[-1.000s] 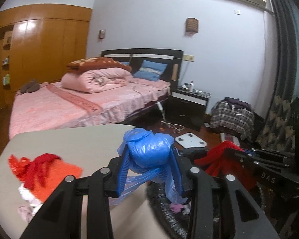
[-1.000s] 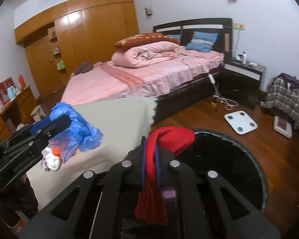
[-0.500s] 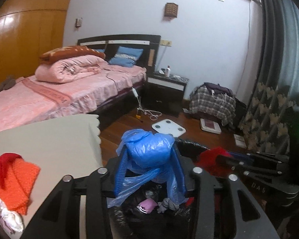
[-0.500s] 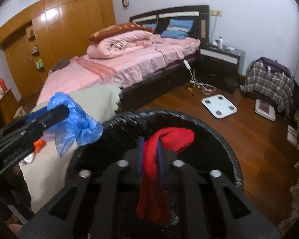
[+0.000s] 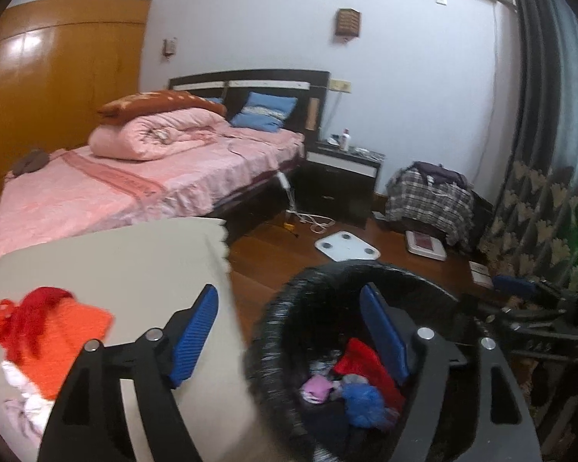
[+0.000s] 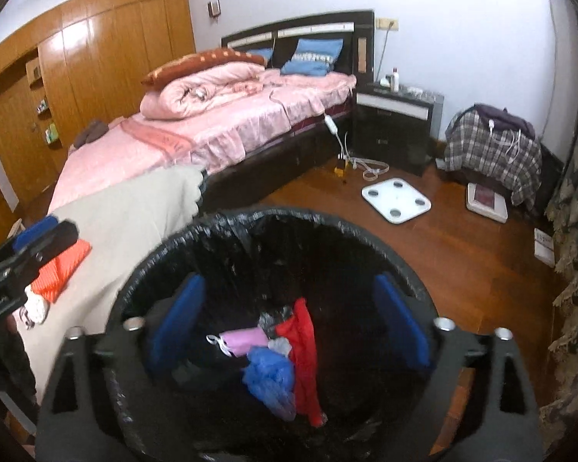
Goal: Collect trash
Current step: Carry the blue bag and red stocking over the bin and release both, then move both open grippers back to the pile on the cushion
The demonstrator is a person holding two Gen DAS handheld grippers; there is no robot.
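From the left wrist view, the left hand-held gripper (image 5: 289,331) has just been spreading its jaws and now stands released, nothing between the blue pads. Its left finger hangs over the beige-covered desk (image 5: 135,261), its right finger over the black bin (image 5: 289,308), which stands just beside the desk edge. Inside the bin lie a blue plastic bag (image 5: 362,404), a red cloth (image 5: 366,365) and a small pink piece (image 5: 316,387), bunched together near the bottom. On the desk, at the left, an orange-and-red heap (image 5: 46,327) rests with some white crumpled stuff (image 5: 19,385) just below it (too blurred to name). At the right edge the right hand-held gripper (image 5: 528,300) shows dark, with a blue pad tip, beyond the bin rim.

From the right wrist view, the right hand-held gripper (image 6: 289,319) is likewise released, its jaws having just been opening wide; both blue pads sit over the bin (image 6: 366,231) mouth with empty space between. Below them the red cloth (image 6: 304,346) lies draped down the rubbish, touching the blue plastic bag (image 6: 267,373), with the pink piece (image 6: 242,340) just left of it. The left hand-held gripper (image 6: 38,235) enters from the left, over the orange heap (image 6: 61,265) on the desk (image 6: 135,208). Behind stand a pink bed (image 6: 231,131) and a white scale (image 6: 396,200) on the wooden floor.
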